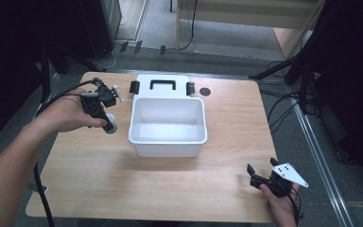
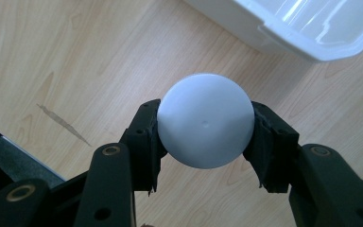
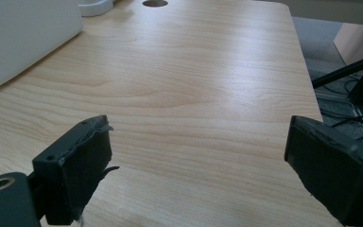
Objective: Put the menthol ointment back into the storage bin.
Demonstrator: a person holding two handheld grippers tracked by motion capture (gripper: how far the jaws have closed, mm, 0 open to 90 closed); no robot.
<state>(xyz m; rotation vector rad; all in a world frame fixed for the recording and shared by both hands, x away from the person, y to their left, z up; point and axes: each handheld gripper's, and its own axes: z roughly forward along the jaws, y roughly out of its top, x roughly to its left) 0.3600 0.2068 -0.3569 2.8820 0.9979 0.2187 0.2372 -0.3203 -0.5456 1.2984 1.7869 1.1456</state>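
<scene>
**Left gripper clamped on a white ball beside the open bin**

The wooden table point(image 1: 227, 123) took up the middle of the high view, its far right corner showing a small round cable hole point(image 1: 205, 91). At its centre sat a white plastic storage bin point(image 1: 167, 126), open and apparently empty, with its white lid point(image 1: 162, 86) lying flat just behind it, toward the top of the frame, black handle and latches facing up.

The left gripper point(image 1: 105, 116) hung left of the bin, near its left wall, held in the person's left hand point(image 1: 68, 113). In the left gripper view its jaws were closed on a white ball point(image 2: 206, 120), one pad pressing each side at about the widest part; the ball appeared to be lifted off the table, though how high could not be told. A corner of the bin showed at that view's upper right.

The right gripper point(image 1: 260, 179) rested low at the lower right of the high view, well apart from the bin, jaws spread wide with nothing between them.

The ball looked smooth, rigid and light, probably hollow plastic. A smooth sphere would slip easily if gripped off-centre, so the hold across its widest part seemed the right one, with moderate pressure.
</scene>
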